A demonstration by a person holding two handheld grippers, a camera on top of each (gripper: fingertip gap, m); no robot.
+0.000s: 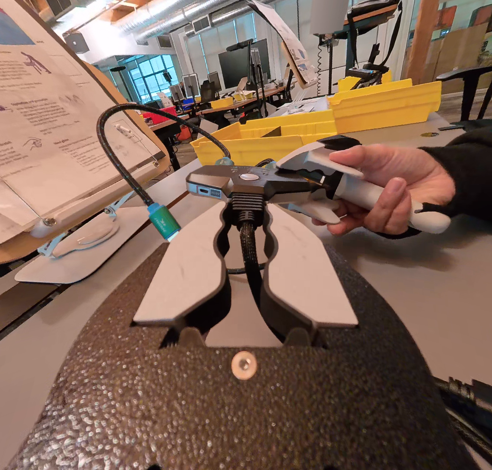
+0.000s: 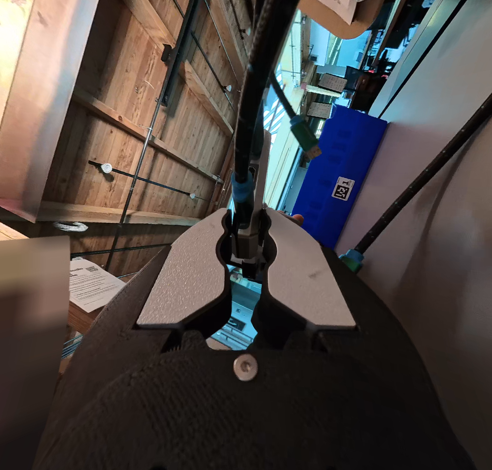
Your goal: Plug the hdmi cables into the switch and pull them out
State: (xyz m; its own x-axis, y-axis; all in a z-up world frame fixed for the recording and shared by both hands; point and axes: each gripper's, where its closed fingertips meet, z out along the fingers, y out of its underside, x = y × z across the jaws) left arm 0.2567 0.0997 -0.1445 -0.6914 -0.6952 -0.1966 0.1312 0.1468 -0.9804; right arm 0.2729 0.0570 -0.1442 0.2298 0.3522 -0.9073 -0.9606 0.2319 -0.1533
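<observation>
Grey metal, angular and Y-shaped, the HDMI switch (image 1: 247, 183) is held level above the table (image 1: 399, 270). The left gripper (image 1: 246, 215) clamps the switch's ribbed black strain relief (image 1: 247, 204); the right gripper (image 1: 306, 185) clamps its right arm. A braided black cable's green plug (image 1: 163, 221) hangs free, tip downward.

Right wrist view: the right gripper (image 2: 246, 225) grips the switch (image 2: 253, 217) edge-on, long axis pointing away.

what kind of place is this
Most likely a shared lab or workshop. Exposed silver ducts run along the ceiling, rows of desks with monitors fill the back, and yellow parts bins sit on the table beyond the switch.
</observation>
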